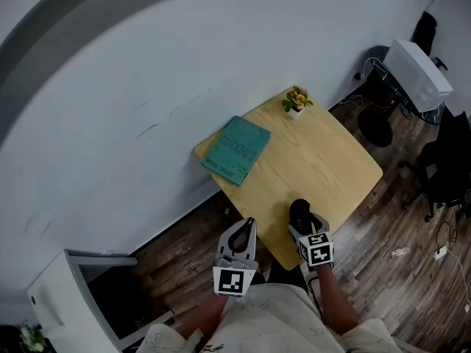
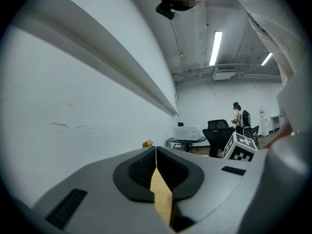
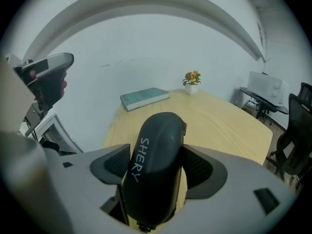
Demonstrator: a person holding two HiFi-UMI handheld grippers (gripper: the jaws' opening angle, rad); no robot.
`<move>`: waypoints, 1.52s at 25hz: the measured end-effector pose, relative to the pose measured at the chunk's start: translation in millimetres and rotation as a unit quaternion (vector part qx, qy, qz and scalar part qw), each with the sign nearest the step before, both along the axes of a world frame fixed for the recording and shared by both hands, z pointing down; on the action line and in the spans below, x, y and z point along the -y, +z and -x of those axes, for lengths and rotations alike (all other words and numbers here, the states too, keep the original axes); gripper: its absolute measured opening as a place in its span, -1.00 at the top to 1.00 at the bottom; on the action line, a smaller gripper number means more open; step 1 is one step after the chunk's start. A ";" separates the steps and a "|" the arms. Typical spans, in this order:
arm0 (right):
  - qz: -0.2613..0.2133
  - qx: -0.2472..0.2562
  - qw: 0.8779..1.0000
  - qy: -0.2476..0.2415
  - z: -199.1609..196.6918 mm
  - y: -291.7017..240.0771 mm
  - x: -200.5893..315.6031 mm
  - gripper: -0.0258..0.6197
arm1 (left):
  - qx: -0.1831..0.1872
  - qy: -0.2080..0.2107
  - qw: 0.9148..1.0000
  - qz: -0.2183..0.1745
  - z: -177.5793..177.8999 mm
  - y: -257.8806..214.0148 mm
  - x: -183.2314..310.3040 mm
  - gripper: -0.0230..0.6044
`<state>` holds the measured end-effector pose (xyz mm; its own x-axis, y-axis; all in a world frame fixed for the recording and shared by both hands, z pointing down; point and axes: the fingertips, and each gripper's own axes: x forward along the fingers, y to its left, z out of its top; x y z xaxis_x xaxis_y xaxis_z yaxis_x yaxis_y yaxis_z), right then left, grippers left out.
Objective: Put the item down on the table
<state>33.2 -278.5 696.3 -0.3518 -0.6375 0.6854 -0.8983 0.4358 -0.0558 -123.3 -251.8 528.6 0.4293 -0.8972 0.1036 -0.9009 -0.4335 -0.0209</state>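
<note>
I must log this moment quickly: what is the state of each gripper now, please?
Left gripper: jaws shut, holding nothing.
Right gripper: jaws shut on the black oval case with white lettering.

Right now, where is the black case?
The black case sits between the jaws of the right hand-held gripper, at the near edge of the wooden table. The teal book lies farther off, toward the wall.
</note>
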 end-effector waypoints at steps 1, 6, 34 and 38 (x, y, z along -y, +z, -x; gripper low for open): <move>0.003 0.003 1.000 0.000 0.8 1.4 1.9 -0.15 | 0.000 -0.001 1.000 -0.001 0.5 -0.4 -0.1 0.90; 0.027 0.018 0.999 0.007 -0.2 13.9 6.6 -0.14 | -0.004 -0.003 1.000 -0.003 -1.7 -1.4 -3.2 0.90; 0.009 0.075 0.997 0.029 -10.9 -4.2 7.4 -0.16 | 0.004 0.002 1.000 -0.006 -7.6 -5.3 -11.4 0.90; -0.015 0.076 0.996 0.037 -16.0 -22.3 7.8 -0.16 | 0.002 0.003 1.000 -0.010 -9.2 -7.0 -11.2 0.89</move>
